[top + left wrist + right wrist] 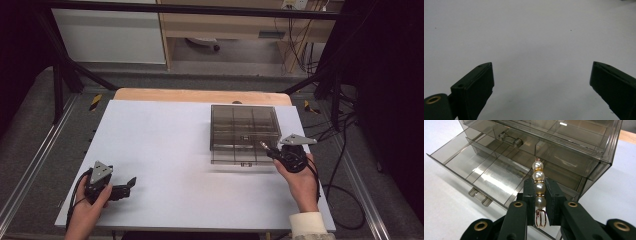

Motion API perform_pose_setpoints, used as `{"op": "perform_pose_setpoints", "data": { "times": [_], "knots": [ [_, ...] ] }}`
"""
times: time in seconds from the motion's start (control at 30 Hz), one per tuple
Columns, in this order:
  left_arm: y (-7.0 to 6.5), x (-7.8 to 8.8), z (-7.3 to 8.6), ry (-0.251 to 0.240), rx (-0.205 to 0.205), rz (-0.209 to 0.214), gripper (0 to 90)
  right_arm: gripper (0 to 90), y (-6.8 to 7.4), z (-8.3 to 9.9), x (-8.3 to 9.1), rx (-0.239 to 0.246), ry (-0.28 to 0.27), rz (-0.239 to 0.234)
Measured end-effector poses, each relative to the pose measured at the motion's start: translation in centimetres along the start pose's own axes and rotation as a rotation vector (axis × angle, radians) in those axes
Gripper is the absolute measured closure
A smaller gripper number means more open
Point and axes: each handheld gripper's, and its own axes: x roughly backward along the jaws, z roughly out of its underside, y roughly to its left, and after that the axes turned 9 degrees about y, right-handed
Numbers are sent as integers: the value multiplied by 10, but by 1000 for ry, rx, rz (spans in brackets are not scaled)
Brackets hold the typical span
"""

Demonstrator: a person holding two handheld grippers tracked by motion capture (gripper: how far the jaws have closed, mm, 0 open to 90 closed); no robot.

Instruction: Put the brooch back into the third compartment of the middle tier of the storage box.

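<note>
Drawer box blocks right; left clear.

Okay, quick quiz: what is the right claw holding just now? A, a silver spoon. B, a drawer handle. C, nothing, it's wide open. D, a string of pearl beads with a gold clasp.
D: in the right gripper view, the right claw is shut on the pearl bead string, its gold clasp hanging below, in front of the open drawer of the smoky organizer box.
</note>
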Motion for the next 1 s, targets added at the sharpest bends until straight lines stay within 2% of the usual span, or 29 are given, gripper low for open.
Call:
{"op": "perform_pose_setpoints", "data": {
  "times": [1.0],
  "knots": [
    [-1, -1, 0, 12, -13, 4, 54, 799, 1, 1, -7, 38, 40, 7]
  ]
}}
